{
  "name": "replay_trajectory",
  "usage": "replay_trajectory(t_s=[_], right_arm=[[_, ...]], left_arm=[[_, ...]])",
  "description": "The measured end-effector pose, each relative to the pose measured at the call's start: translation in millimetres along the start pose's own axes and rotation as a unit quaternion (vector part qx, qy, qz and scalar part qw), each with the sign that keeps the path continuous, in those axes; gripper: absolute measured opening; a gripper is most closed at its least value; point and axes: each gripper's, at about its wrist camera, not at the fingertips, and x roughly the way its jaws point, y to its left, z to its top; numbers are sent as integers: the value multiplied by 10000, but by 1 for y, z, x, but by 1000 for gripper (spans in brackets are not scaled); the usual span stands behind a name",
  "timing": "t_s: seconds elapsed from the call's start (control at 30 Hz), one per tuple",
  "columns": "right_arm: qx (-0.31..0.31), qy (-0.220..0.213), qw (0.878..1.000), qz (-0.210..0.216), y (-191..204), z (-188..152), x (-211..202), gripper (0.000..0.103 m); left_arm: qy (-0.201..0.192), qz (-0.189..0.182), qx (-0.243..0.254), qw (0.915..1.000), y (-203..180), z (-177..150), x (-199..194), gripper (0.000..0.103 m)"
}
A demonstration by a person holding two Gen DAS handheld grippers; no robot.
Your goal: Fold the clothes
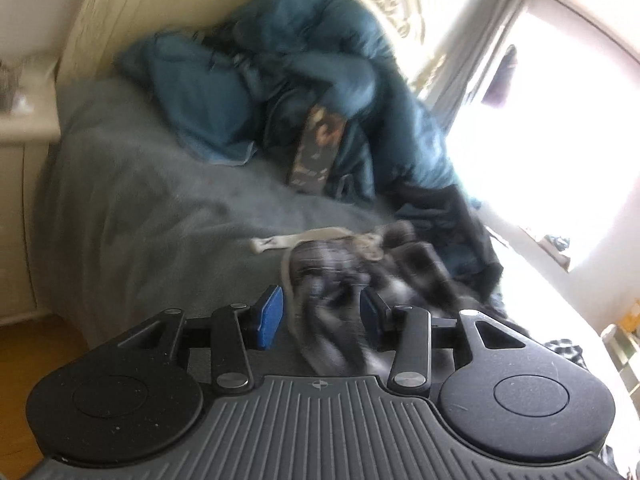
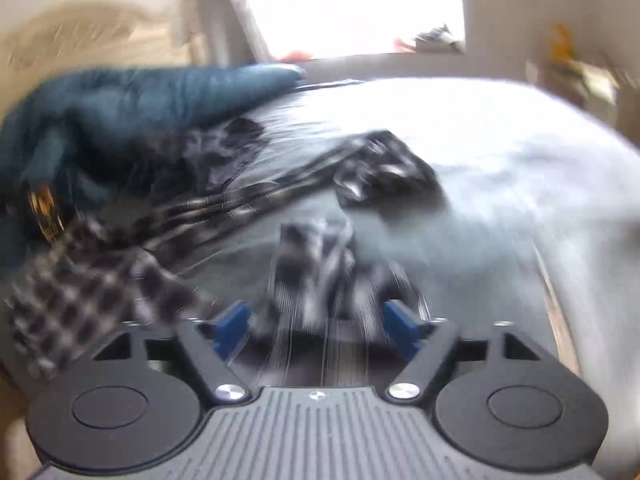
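A black-and-grey plaid garment (image 1: 360, 264) lies crumpled on the grey bed sheet (image 1: 140, 200), with a pale band (image 1: 304, 238) at its far edge. My left gripper (image 1: 320, 316) is open just above it; a fold of the plaid hangs between the blue pads (image 1: 268, 318) without being pinched. In the blurred right wrist view the same plaid garment (image 2: 320, 264) stretches across the sheet (image 2: 500, 184) to the left and far right. My right gripper (image 2: 316, 328) stands wide open, with a bunch of the plaid loose between its pads (image 2: 232, 328).
A teal duvet (image 1: 248, 80) is heaped against the cream headboard (image 1: 120, 8), with a patterned flat object (image 1: 316, 148) leaning in it. Dark clothing (image 1: 452, 224) lies at the bed's right. A white nightstand (image 1: 24, 128) stands left; a bright window (image 2: 352, 8) is beyond.
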Motion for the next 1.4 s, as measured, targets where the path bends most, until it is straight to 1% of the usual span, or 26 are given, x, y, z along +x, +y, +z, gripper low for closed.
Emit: replay_trajectory(t_s=[0.07,0.13,0.17,0.2,0.23,0.27,0.3,0.33,0.37,0.43,0.5,0.57,0.63,0.67,0.73,0.77,0.83,0.87,0.97,1.0,1.07,1.1,1.17,1.23,1.3,1.4], right_arm=[[-402,124,9991,-82,9,19,45,83],[-682,429,9967,-131,11,26,88,81],[-815,661,9943,-166,11,26,107,70],[-974,917,9906,-284,9,23,123,61],[-1007,1020,9891,-323,4,19,129,60],[-1039,1035,9883,-418,0,17,123,53],[-1129,1063,9861,-603,-3,15,112,44],[-1219,1090,9834,-788,-7,12,102,23],[-1308,1117,9803,-972,-10,10,91,13],[-1629,1175,9684,-1479,-20,-6,67,13],[-1695,1258,9594,-1869,-34,-21,45,14],[-1597,1205,9558,-2153,-49,-30,21,25],[-1371,965,9607,-2212,-54,-29,-5,45],[-1286,802,9635,-2209,-53,-26,-17,52],[-1154,444,9679,-2188,-48,-15,-38,61],[-1094,286,9700,-2150,-45,-9,-49,63],[-930,-26,9746,-2035,-41,4,-71,67],[-839,-176,9768,-1962,-40,13,-80,68],[-504,-602,9835,-1629,-41,38,-102,68],[-378,-736,9871,-1368,-40,47,-105,68],[-223,-953,9929,-677,-35,65,-104,68],[-235,-1002,9943,-273,-28,75,-96,68],[-450,-1029,9929,383,-6,92,-72,68],[-925,-1000,9874,801,34,106,-34,66],[-1423,-853,9783,1239,72,121,12,62],[-1872,-513,9595,2041,138,138,81,59]], left_arm=[[42,-126,92,9999,-15,-3,-12,45],[88,-194,244,9995,-32,-9,-24,46],[85,-215,343,9991,-39,-12,-29,46],[78,-225,443,9987,-47,-15,-34,46],[65,-209,548,9983,-53,-19,-38,46],[74,-207,645,9977,-59,-22,-41,46],[113,-228,715,9971,-63,-24,-43,46],[148,-255,776,9965,-68,-26,-45,46],[165,-312,808,9961,-72,-27,-46,46],[160,-487,850,9951,-80,-29,-45,46],[193,-706,924,9930,-90,-33,-43,46],[296,-956,1068,9892,-104,-36,-33,46],[449,-1183,1258,9839,-121,-40,-19,47],[536,-1271,1365,9810,-131,-44,-11,47],[667,-1454,1612,9739,-149,-51,6,48],[714,-1536,1736,9701,-159,-56,14,48],[808,-1647,1867,9651,-174,-66,32,48],[863,-1700,1862,9638,-180,-69,41,48],[992,-1727,1746,9643,-194,-74,74,48],[1011,-1674,1644,9668,-197,-74,85,48],[1017,-1531,1365,9734,-196,-69,107,48],[959,-1401,1175,9784,-192,-65,117,48],[801,-1001,750,9889,-179,-54,138,48],[693,-567,245,9957,-159,-44,159,48],[675,-280,-290,9969,-135,-33,179,48],[559,-83,-654,9963,-109,-27,198,48]])
